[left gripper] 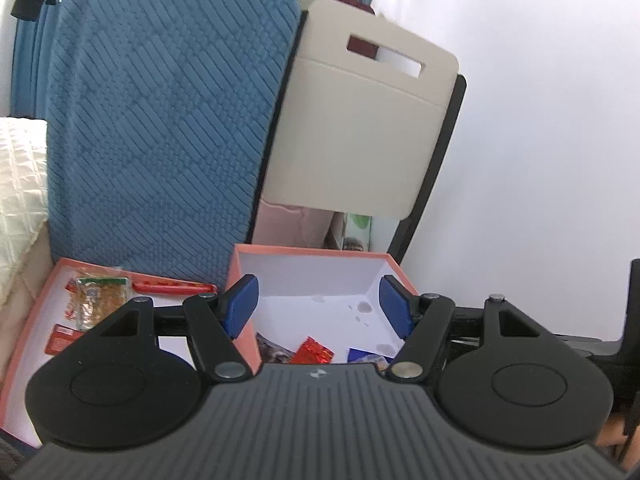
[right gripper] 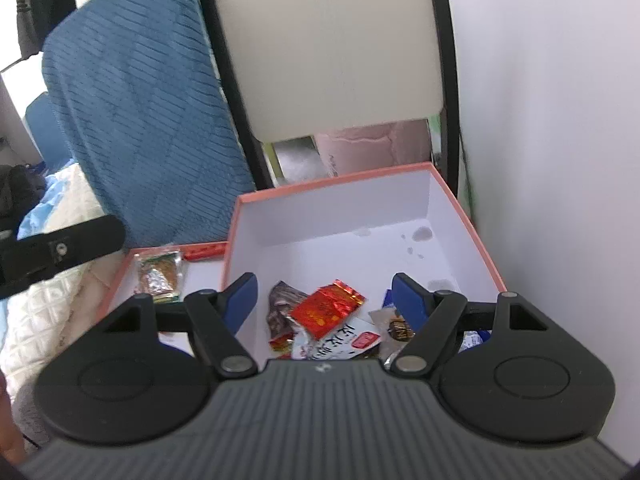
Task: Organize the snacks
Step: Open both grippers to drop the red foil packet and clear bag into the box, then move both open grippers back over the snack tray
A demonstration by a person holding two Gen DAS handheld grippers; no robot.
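Observation:
A deep orange box (left gripper: 304, 252) (right gripper: 460, 208) with a white inside holds several snack packets, among them a red foil one (left gripper: 312, 350) (right gripper: 326, 308). Beside it on the left lies its shallow orange lid (left gripper: 28, 328) (right gripper: 120, 272) with a clear packet of orange snacks (left gripper: 98, 298) (right gripper: 158, 274) and a red stick packet (left gripper: 172, 288) (right gripper: 204, 252). My left gripper (left gripper: 318, 306) hangs open above the box's left wall with nothing between its blue pads. My right gripper (right gripper: 326, 300) hovers open and empty over the packets in the box.
A blue quilted cushion (left gripper: 168, 120) (right gripper: 140, 128) leans upright behind the lid. A beige chair back (left gripper: 360, 128) (right gripper: 328, 48) with a black frame stands behind the box. A white wall (left gripper: 540, 120) closes the right side. Cream bedding (right gripper: 44, 312) lies at the left.

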